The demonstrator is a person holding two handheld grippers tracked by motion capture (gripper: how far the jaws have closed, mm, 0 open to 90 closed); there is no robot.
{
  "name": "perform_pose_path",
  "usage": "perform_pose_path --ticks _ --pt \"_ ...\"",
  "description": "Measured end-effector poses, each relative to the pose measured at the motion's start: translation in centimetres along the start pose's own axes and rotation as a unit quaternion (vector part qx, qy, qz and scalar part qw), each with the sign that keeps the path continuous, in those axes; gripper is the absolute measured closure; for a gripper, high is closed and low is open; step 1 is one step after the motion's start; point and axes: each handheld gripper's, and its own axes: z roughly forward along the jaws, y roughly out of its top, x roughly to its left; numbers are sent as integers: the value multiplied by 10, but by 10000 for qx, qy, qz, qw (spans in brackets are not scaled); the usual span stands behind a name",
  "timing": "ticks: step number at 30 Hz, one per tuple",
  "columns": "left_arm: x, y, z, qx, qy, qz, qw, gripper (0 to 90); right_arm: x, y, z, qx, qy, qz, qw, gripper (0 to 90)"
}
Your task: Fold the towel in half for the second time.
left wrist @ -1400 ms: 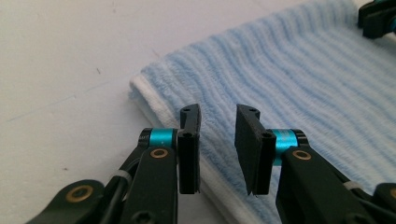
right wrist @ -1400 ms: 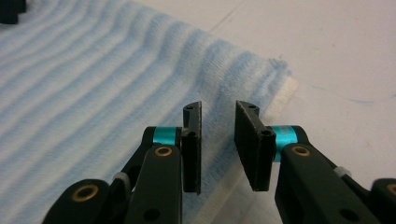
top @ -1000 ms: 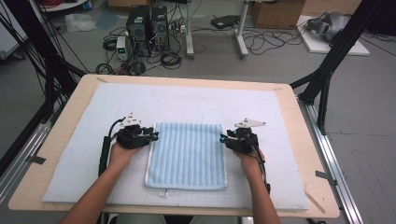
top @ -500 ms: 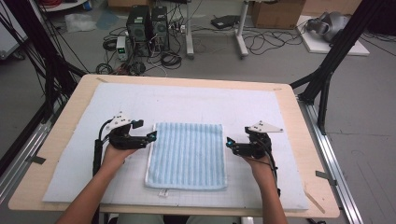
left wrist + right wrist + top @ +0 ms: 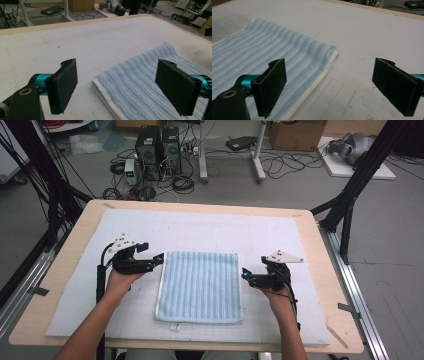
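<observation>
A light blue striped towel (image 5: 200,287) lies folded flat in the middle of the white mat. My left gripper (image 5: 156,258) hovers just off the towel's far left corner. Its jaws have just been opening and now stand wide with nothing pressed between them. In the left gripper view the towel (image 5: 140,82) lies past the open left gripper (image 5: 117,75). My right gripper (image 5: 245,274) is beside the towel's right edge, its jaws likewise just opened. In the right gripper view the towel's white-hemmed corner (image 5: 274,50) sits ahead of the open right gripper (image 5: 332,75).
The white mat (image 5: 210,227) covers a wooden table (image 5: 327,270). Bare mat stretches beyond the towel and to both sides. Past the table's far edge the floor holds computer towers (image 5: 157,147), cables and black frame legs (image 5: 350,195).
Both grippers have let go of the towel's far corners, opened wide and drawn slightly outward, the left to the left and the right to the right. The towel lies still.
</observation>
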Motion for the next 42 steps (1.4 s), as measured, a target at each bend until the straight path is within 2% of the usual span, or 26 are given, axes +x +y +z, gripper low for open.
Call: perform_pose_path --ticks 5,8,12,13,15,18,20,22,24,26,28,31,33,34,36,38,42 --pt "5 8 7 142 33 -46 9999 186 -1 0 0 -3 12 -14 10000 115" --pt "7 6 13 151 41 -139 9998 192 0 -1 1 36 15 -14 10000 115" --pt "9 5 25 238 46 -120 9996 215 2 -4 2 72 56 -42 9999 115" --pt "11 5 29 371 48 -116 9992 238 1 -4 3 68 68 -43 9999 115" --pt "14 4 37 460 166 -168 9987 249 1 -5 3 79 86 -9 9999 115" --pt "19 3 48 681 167 -150 9974 291 1 -6 3 84 116 -25 9999 115" --pt "20 1 54 705 176 -120 9973 318 0 -6 3 85 128 11 9999 115" --pt "21 -3 59 852 167 -62 9962 359 0 -7 3 94 132 37 9999 115" --pt "23 -9 64 1145 155 -2 9933 382 0 -7 3 93 137 31 9999 115" --pt "22 -12 68 1273 114 29 9918 401 0 -7 2 96 140 44 9998 115" --pt "21 -14 69 1342 29 102 9909 463 0 -8 3 100 133 43 9999 115" --pt "18 -17 72 1591 -121 282 9868 615 0 -8 4 125 138 36 9998 115" --pt "17 -17 72 1570 -186 311 9869 691 1 -9 4 158 139 36 9998 115" --pt "16 -17 71 1588 -188 386 9864 764 1 -9 5 165 131 30 9998 115" --pt "15 -17 71 1563 -205 433 9865 817 1 -10 5 205 142 27 9997 115" --pt "16 -17 70 1533 -236 420 9870 826 1 -10 7 180 136 33 9997 115" --pt "17 -16 67 1318 -290 278 9905 833 0 -8 13 221 199 74 9995 115"
